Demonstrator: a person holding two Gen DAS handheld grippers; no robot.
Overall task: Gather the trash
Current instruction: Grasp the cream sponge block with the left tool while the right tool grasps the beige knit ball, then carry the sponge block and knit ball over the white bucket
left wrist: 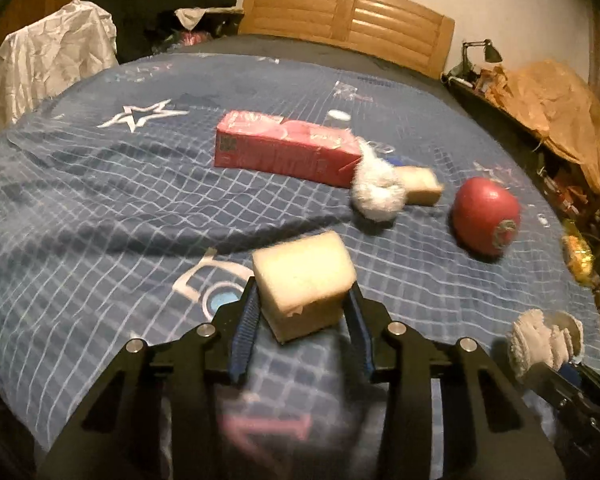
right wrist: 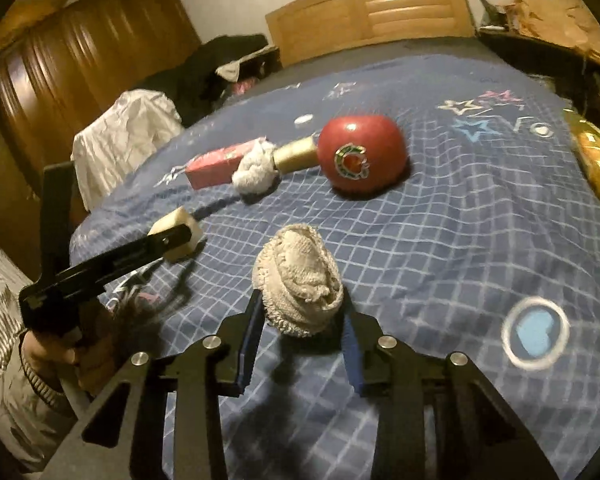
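My left gripper is shut on a pale beige foam block, held just over the blue checked bedspread. In the right wrist view that block shows at the left, gripped at the tip of the left gripper. My right gripper is shut on a crumpled beige cloth wad; the same wad shows at the lower right of the left wrist view. Farther up the bed lie a pink carton, a white fluffy wad, a second beige block and a red apple.
A wooden headboard closes the far end. A white crumpled sheet lies heaped at the left. At the right is a cluttered shelf with brown paper and a yellow packet. A hand holds the left gripper.
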